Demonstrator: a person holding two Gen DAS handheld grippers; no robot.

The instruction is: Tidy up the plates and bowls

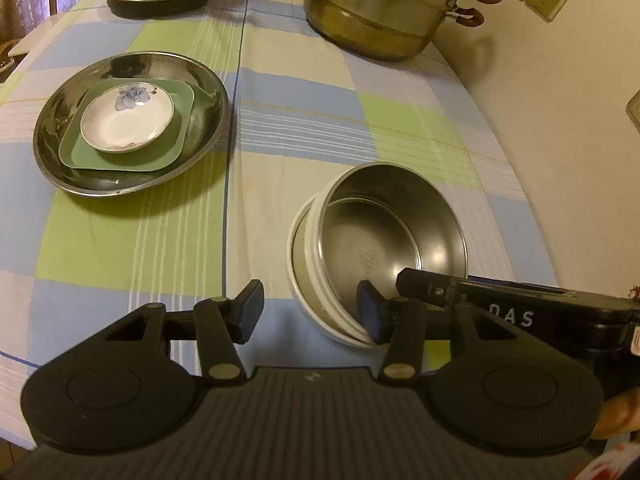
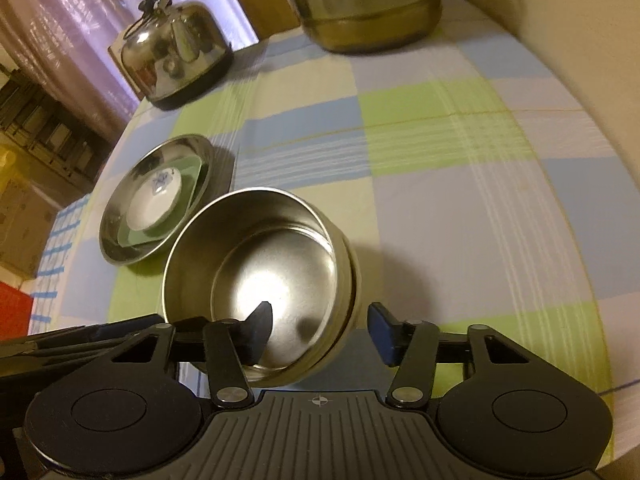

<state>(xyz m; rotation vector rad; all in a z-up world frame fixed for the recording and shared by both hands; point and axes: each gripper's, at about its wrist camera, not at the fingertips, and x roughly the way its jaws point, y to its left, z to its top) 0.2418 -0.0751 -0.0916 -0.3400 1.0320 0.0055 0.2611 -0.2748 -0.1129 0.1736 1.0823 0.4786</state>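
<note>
Round steel bowl [image 2: 264, 276] sits tilted in white round bowl [image 1: 316, 312] at table's 5 o'clock, right gripper [image 2: 320, 330] open astride its near wall, left gripper [image 1: 312, 308] open alongside: pinch rim squarely, then seat level.

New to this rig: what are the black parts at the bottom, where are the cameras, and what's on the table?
A person holds a gripper in each hand, and each carries a camera looking along its two jaws. One picture is from the left gripper, the other from the right gripper. On the checked cloth sit a steel plate holding a green plate and a flowered dish, a steel bowl tilted inside a white bowl, a kettle and a steamer pot. Nothing is held: the right jaws straddle the steel bowl's wall, open.
</note>
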